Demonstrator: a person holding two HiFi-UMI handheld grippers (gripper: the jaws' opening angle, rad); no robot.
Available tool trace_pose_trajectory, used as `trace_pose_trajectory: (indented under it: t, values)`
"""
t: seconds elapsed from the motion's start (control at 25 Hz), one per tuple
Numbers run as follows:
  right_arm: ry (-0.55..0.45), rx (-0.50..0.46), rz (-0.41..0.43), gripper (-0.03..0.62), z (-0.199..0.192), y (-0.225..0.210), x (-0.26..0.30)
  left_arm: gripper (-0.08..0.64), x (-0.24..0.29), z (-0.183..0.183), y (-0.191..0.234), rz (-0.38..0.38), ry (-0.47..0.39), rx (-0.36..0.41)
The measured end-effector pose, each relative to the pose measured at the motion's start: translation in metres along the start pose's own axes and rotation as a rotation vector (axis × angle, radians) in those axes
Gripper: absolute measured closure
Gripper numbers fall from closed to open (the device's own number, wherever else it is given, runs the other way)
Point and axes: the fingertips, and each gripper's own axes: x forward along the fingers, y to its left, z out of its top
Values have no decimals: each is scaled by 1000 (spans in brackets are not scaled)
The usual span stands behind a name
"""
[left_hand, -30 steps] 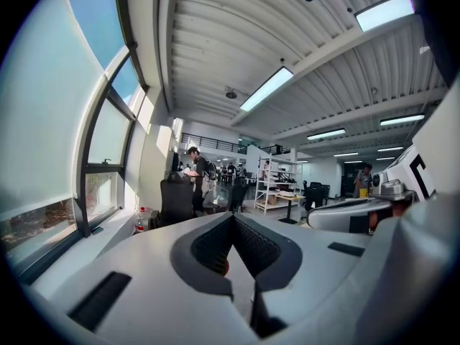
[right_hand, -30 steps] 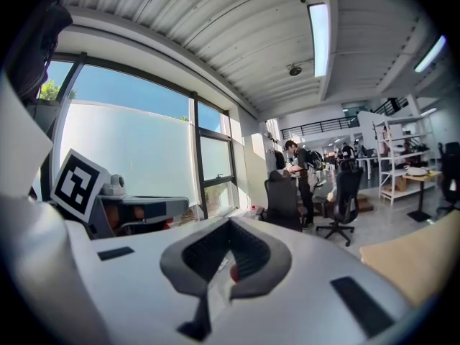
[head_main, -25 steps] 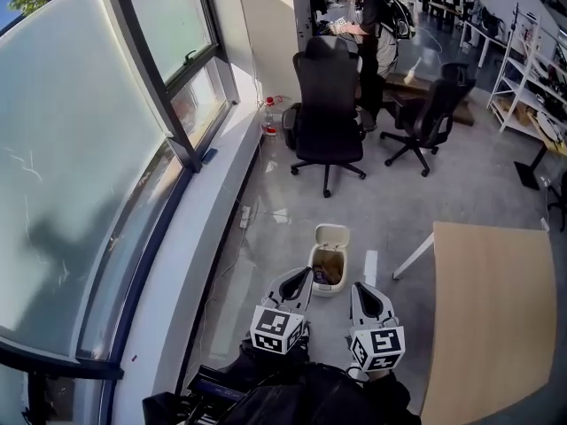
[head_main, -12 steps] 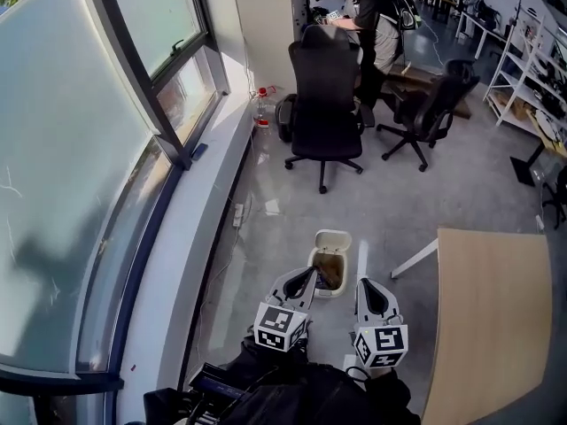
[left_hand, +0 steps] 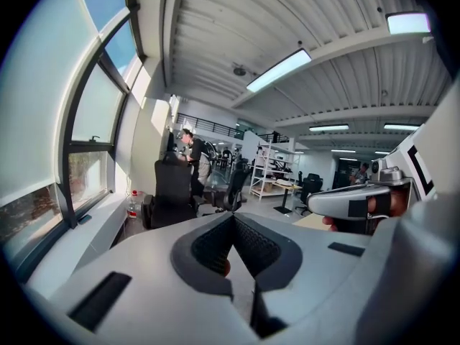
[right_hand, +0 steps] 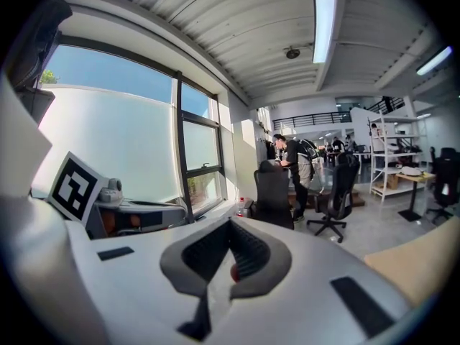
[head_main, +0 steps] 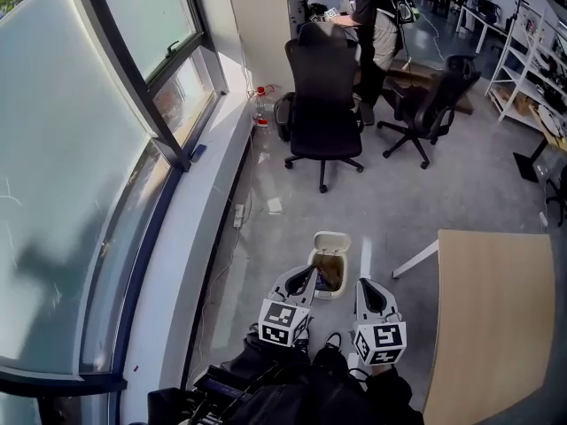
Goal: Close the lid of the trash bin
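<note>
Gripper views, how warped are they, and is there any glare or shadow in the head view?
Left gripper view: strong fisheye with black corners, and the ceiling lamp looks bowed. Right gripper view: the same fisheye, and the window glows pale. Head view: sharp, with a daylight sheen on the floor and a dark shadow on the frosted pane.

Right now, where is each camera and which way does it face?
Head view: on the person's head, looking steeply down at the open trash bin; left tongs and right tongs show.
Left gripper view: on the left tongs, facing the office; its shut jaws show.
Right gripper view: on the right tongs, likewise; shut jaws show.
Shared: the black chair.
</note>
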Motion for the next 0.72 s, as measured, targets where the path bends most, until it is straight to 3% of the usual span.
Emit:
trace_pose_trajectory:
  t: [0.28,0.72]
  values:
    - [-5,-16,47,588,7,-19,7,560,16,-2,1,69,13,0]
    - [101,12,50,588,-48,-48,36,560,58,-59,14,100,122,-22]
